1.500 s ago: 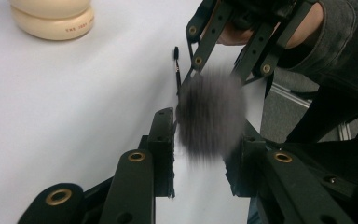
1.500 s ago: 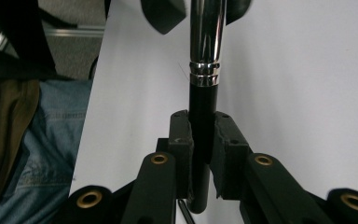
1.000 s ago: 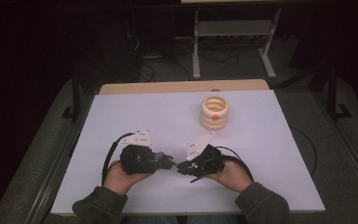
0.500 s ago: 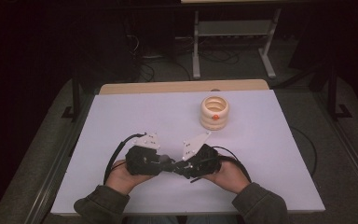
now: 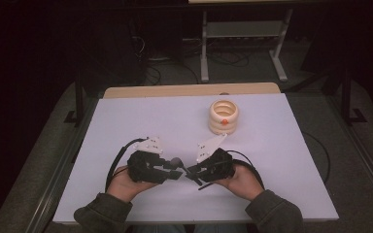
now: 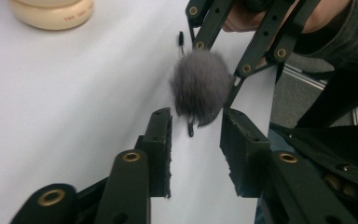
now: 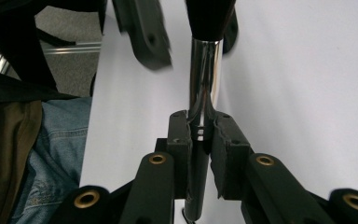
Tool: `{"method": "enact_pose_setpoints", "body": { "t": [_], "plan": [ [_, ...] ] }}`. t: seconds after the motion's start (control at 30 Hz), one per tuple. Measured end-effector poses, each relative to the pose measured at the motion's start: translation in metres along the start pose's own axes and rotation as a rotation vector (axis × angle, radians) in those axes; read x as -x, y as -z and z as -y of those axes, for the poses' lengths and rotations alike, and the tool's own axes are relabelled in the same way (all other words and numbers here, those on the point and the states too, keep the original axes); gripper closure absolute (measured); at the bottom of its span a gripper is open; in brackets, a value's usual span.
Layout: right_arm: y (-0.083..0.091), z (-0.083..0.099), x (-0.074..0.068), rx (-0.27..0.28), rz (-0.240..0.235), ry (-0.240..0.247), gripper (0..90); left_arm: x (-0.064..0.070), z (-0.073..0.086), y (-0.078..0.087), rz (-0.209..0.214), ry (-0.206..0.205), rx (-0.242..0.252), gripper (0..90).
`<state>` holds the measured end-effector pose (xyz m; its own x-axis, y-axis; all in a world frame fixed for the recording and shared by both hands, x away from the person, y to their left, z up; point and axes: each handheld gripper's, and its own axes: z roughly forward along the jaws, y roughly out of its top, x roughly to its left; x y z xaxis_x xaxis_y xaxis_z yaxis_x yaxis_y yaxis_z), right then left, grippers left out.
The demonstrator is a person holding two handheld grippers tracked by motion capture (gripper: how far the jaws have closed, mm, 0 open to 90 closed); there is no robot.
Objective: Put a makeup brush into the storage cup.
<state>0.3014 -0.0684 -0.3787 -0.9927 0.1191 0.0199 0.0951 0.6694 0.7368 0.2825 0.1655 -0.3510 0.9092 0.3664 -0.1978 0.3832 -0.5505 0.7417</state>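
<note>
1 white table (image 5: 126, 121) carries 1 stack of cream rings (image 5: 223, 116), well apart from the work near the front edge. 2 grippers meet there. The right gripper (image 7: 200, 135) has its jaws clamped on the chrome ferrule of 1 makeup brush (image 7: 204, 79), held above the table. The left gripper (image 6: 196, 135) stands with jaws moderately apart, just short of the grey bristle head (image 6: 200, 86). The brush likely handles light; its metal stem looks stiff and slippery, its bristles soft, so the ferrule is the sound hold.

Small reddish print on the cream ring stack (image 6: 51, 13) is too blurred to read.
</note>
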Motion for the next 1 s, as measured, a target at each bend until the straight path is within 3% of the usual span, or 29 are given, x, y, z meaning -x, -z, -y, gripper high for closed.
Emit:
{"method": "enact_pose_setpoints", "body": {
  "t": [0.2,0.4,0.7,0.73,1.0],
  "plan": [
    [0.009,0.008,0.007,0.015,0.023,-0.054,77.4,-0.001,0.005,0.002,-0.027,0.016,0.015,54.4],
    [0.023,0.014,0.016,0.065,0.031,-0.123,77.4,0.000,0.013,0.003,-0.050,0.029,0.024,51.6],
    [0.036,0.019,0.030,0.082,0.041,-0.167,77.4,0.000,0.025,0.002,-0.083,0.045,0.040,48.0],
    [0.038,0.019,0.031,0.086,0.040,-0.175,77.4,0.001,0.026,0.001,-0.085,0.061,0.047,47.8],
    [0.050,0.023,0.041,0.114,0.054,-0.212,77.4,0.000,0.034,0.005,-0.120,0.061,0.070,45.1]
  ]
}}
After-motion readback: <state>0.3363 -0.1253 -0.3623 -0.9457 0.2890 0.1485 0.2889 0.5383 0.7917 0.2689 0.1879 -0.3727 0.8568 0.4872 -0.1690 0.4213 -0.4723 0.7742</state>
